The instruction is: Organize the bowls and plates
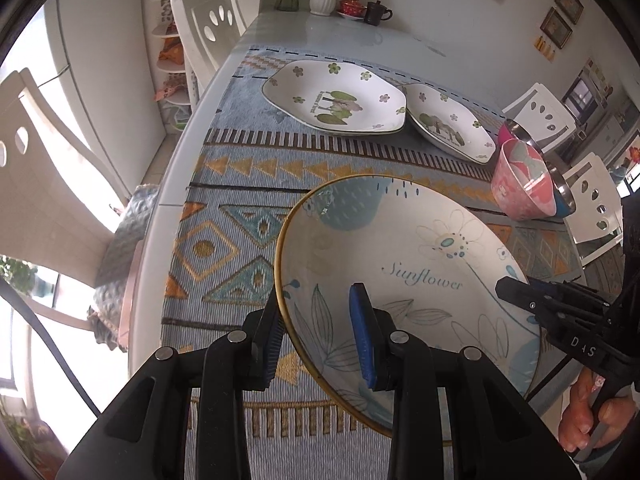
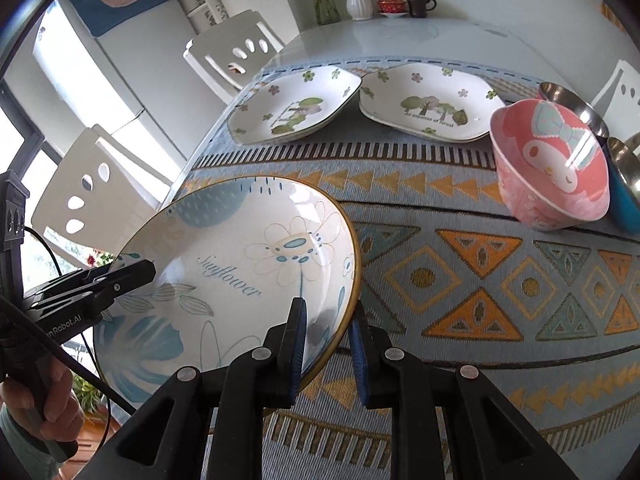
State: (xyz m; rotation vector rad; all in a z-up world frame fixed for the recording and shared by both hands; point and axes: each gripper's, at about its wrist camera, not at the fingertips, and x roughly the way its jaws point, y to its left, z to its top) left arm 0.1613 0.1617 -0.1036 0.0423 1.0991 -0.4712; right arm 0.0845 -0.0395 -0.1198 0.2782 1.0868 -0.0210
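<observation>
I've got the Sunflower plate (image 1: 404, 264) pinched on both sides, and it hangs tilted above the patterned table runner (image 1: 224, 248). My left gripper (image 1: 320, 340) bites its gold rim, one blue pad under the edge, the other on the painted face, jaws narrow and clamped on the plate. My right gripper (image 2: 328, 344) grips the opposite rim the same way, one finger inside, one outside, closed tight on the plate. From the right wrist view I can see the left gripper reaching in from the far edge, and a hand (image 2: 44, 396) wrapped around its handle.

Further back on the runner, two white forest-print plates (image 2: 296, 108) sit side by side, edges just touching or overlapping; I can't say which. Off to the right stands the pink bowl (image 2: 552, 168), tipped slightly, leaning against steel bowls (image 2: 572, 100) behind it. At the table's far end there's a white vase (image 2: 358, 0) with flowers, a red lidded cup (image 2: 389, 3) and a dark mug (image 2: 419, 3).
</observation>
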